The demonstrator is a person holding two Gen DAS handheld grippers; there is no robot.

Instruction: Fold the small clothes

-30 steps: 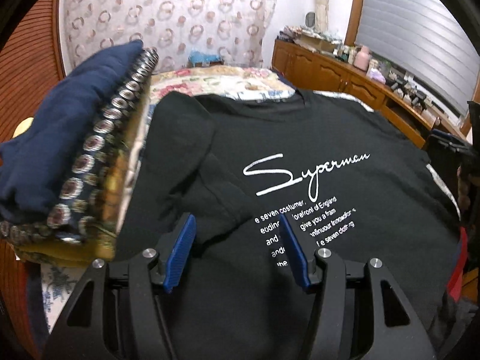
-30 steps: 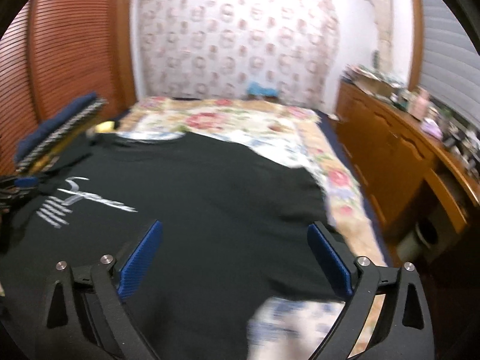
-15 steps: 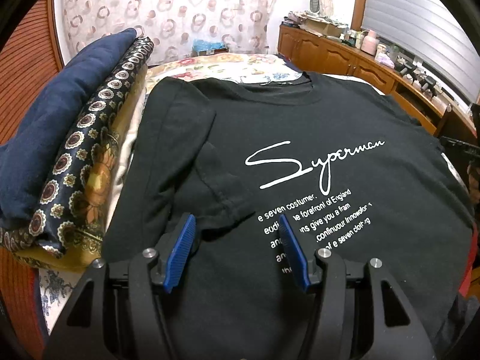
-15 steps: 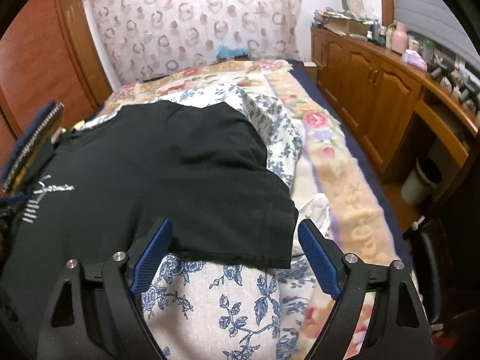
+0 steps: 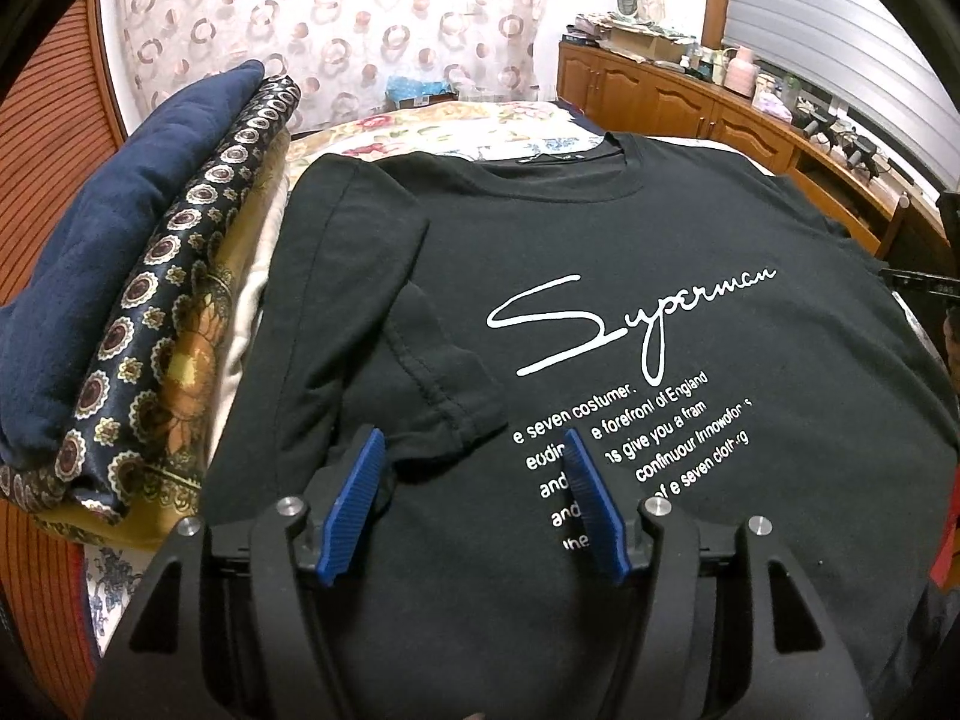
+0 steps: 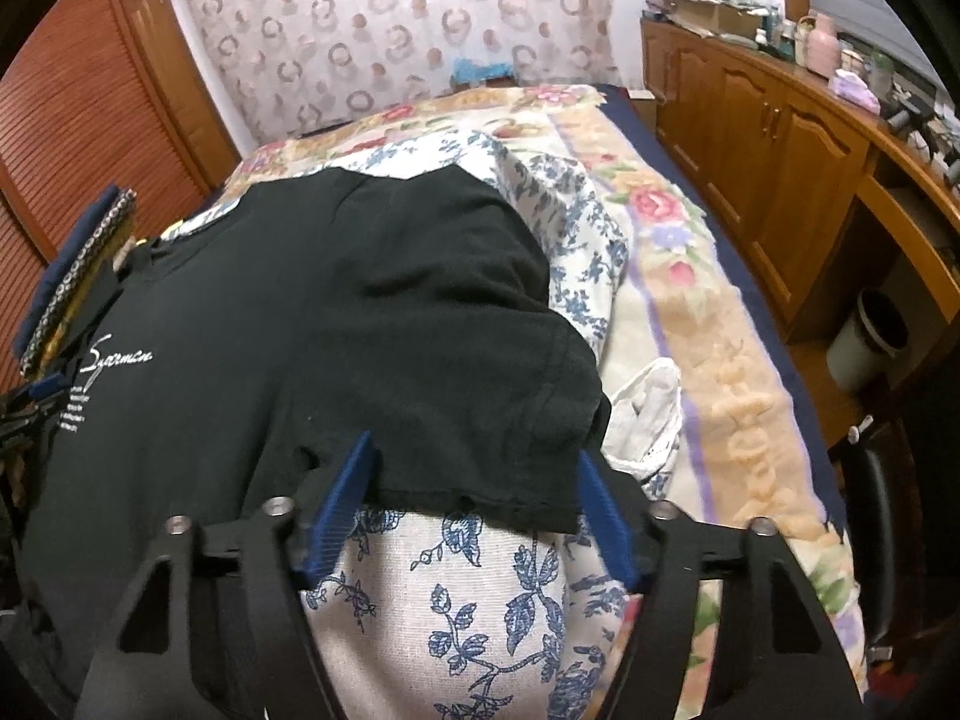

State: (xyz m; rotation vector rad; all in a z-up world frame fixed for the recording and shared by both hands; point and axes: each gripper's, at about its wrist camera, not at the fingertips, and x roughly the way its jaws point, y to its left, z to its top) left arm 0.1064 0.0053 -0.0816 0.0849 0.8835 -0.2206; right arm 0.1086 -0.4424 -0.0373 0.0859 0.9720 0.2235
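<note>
A black T-shirt [image 5: 630, 252] is lying spread face up on a bed, its white script print [image 5: 624, 324] showing clearly in the left wrist view. That view is also showing one sleeve [image 5: 420, 360] folded inward over the chest, and the left gripper [image 5: 471, 450] is hovering over that sleeve's hem with its blue pads [image 5: 354, 504] standing about halfway apart and opening; the hem is lying between them, with no pad pressing on it. To the shirt's left a stack of folded cloth, a navy piece [image 5: 102, 276] over a patterned one [image 5: 162, 324], is sitting just beside it. The right wrist view is giving the other side: the second sleeve [image 6: 522, 396] is lying flat, extended over a blue-flowered white cloth [image 6: 474, 594], and the right gripper [image 6: 474, 468] is closing around it, the sleeve's lower hem sitting between the pads, which are not yet squeezing it. Only this view is showing the floral bedspread [image 6: 714, 348], the wooden cabinets [image 6: 768, 138] along the wall and a pale bin [image 6: 870, 342] on the floor.
</note>
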